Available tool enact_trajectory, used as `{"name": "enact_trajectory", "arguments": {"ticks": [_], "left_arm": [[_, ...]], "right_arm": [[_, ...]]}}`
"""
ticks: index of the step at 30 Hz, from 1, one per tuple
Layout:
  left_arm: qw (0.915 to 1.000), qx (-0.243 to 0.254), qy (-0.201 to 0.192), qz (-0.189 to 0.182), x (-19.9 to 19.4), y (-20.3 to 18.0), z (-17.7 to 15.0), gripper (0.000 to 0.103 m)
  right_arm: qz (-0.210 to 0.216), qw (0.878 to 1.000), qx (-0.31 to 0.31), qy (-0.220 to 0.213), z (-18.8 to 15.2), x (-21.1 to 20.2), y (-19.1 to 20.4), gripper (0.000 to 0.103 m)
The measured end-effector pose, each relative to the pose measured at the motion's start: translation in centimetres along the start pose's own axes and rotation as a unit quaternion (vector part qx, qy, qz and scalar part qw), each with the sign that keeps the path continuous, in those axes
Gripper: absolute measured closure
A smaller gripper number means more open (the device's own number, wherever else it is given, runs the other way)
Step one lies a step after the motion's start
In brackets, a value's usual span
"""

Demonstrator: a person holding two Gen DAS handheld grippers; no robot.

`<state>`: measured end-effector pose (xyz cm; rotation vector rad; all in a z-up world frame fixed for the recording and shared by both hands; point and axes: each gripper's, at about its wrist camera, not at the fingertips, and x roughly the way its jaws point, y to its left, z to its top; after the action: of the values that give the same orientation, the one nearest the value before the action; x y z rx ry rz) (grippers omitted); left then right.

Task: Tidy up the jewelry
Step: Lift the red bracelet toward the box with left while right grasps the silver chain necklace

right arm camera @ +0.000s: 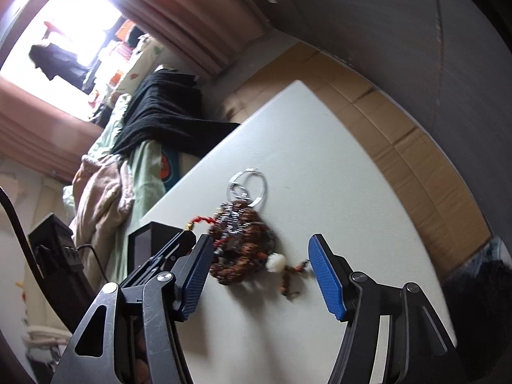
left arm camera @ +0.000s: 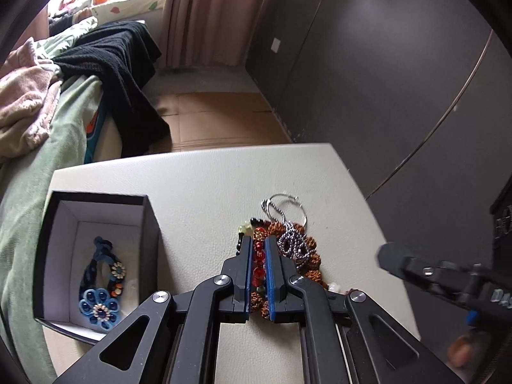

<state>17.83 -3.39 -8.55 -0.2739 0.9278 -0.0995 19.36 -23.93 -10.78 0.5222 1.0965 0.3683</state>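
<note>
White counter (left arm camera: pixel 198 185): one open black box (left arm camera: pixel 150 224) holding one blue flower-beaded piece (left arm camera: pixel 102 288); one tangled jewelry heap (right arm camera: pixel 243 240). Left claw (left arm camera: pixel 258 249) clamps one red bead strand (left arm camera: pixel 258 256); right claw (right arm camera: pixel 262 275) agape, empty.

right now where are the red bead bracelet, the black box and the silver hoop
red bead bracelet (left arm camera: pixel 258 252), left wrist view, on the red beads between the tool's pads
black box (left arm camera: pixel 150 224), left wrist view, on its right outer wall
silver hoop (right arm camera: pixel 261 188), right wrist view, on its right rim

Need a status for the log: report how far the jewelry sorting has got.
Done: blue flower-beaded necklace lies in the black box. In hand: left tongs shut on the red bead string. Left: brown bead strand and silver chain on the white table; right tongs open.
</note>
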Motion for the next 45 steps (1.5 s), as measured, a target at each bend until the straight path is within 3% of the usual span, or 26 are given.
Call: {"name": "enact_trajectory", "arguments": {"ticks": [5,14,19,26,36,40,45], "left_arm": [[0.9995,-0.016,-0.02,-0.019,-2.4,1.1,0.5,0.096],[0.9962,-0.049,-0.06,-0.042,-6.3,4.2,1.6,0.096],[0.9941,-0.069,-0.069,-0.046,-7.4,6.1,1.8,0.096],[0.9917,-0.089,-0.079,-0.051,-8.5,8.2,1.9,0.096],[0.9907,-0.098,-0.081,-0.05,-9.0,9.5,1.8,0.096],[0.9908,-0.099,-0.078,-0.049,-8.8,9.4,1.9,0.096],[0.9909,-0.098,-0.078,-0.05,-8.7,9.3,1.9,0.096]], "right_arm": [[0.012,1.0,-0.022,-0.005,0.1,1.3,1.5,0.05],[0.005,0.999,-0.032,0.013,-0.3,3.9,2.9,0.057],[-0.011,0.998,-0.065,0.015,-0.3,5.5,4.5,0.062],[-0.077,0.99,-0.116,0.011,-0.6,7.2,5.8,0.066],[-0.099,0.985,-0.137,0.013,-0.9,7.7,6.4,0.068],[-0.137,0.976,-0.161,0.049,-1.7,9.0,7.1,0.072],[-0.121,0.981,-0.141,0.055,-1.7,9.1,6.1,0.078]]}}
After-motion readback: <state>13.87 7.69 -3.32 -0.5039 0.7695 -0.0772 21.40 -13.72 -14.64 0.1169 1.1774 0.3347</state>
